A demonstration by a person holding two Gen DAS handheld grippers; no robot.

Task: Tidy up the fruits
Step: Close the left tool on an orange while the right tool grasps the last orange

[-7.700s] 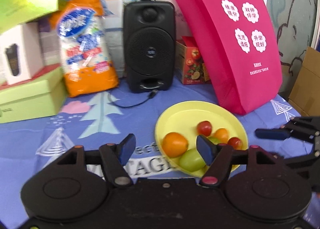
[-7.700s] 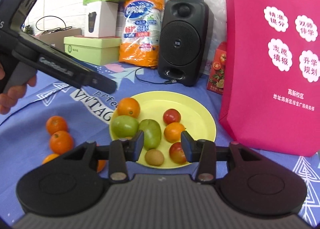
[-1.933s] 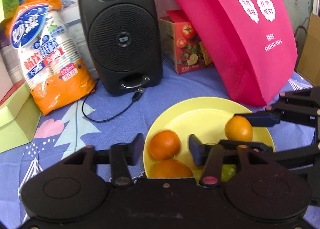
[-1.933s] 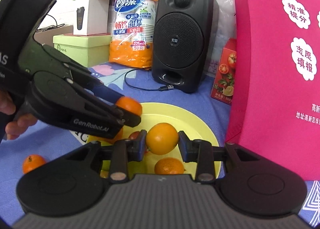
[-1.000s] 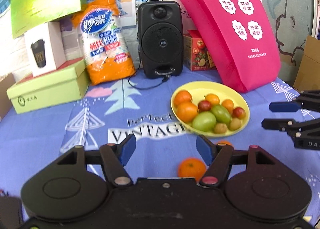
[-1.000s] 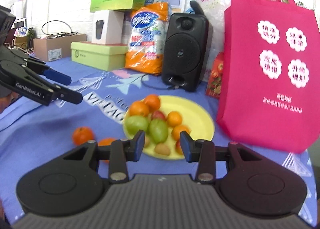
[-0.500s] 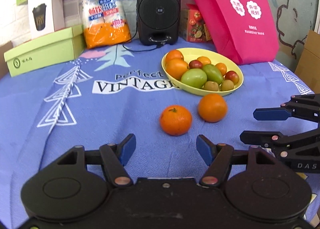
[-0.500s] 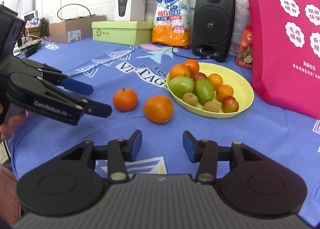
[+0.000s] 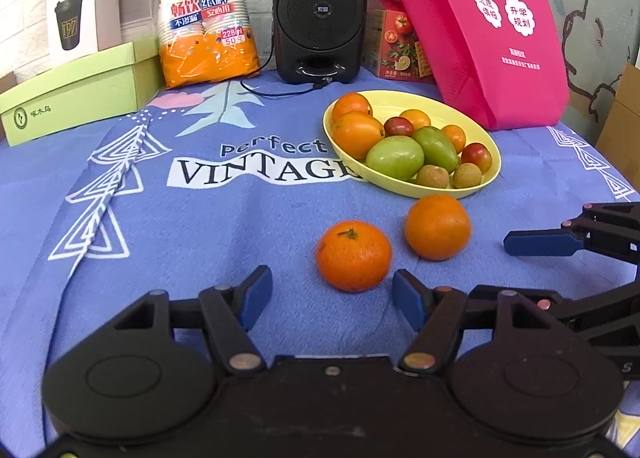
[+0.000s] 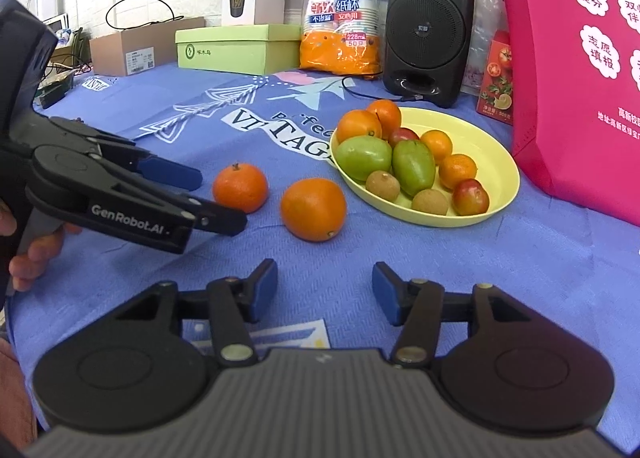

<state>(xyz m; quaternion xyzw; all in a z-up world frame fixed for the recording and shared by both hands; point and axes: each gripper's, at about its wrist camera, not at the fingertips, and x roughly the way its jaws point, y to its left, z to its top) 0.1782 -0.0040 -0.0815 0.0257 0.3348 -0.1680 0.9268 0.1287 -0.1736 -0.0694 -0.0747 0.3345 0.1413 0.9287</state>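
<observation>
Fruit was what I had to sort: most of it sat piled in the yellow plate (image 9: 490, 174), while two oranges lay loose on the worktop (image 9: 160, 242) just in front of the plate's near rim. The stemmed orange (image 9: 353, 255) lay straight ahead of my left gripper (image 9: 332, 294), a touch toward its right finger and just beyond the tips. The smooth orange (image 10: 313, 209) lay ahead of my right gripper (image 10: 325, 291), a little farther out and roughly centred. Both were round, so no long axis mattered. I judged the left the nearer hand for the stemmed one, the right for the other. Both pairs of fingers stood spread wide and gripped nothing.

Of the writing, the biggest was the pink bag (image 9: 480, 18), with white flower patches of Chinese characters. The blue cloth read "perfect VINTAGE". The orange pack of paper cups (image 9: 202, 14) showed Chinese lettering with "228ml" and "50" on it. The white carton (image 9: 82, 22) bore a cup marked "T97". My left gripper's side, in the right view, read "GenRobot.AI". The small red box (image 9: 394, 44) carried print too fine to read.
</observation>
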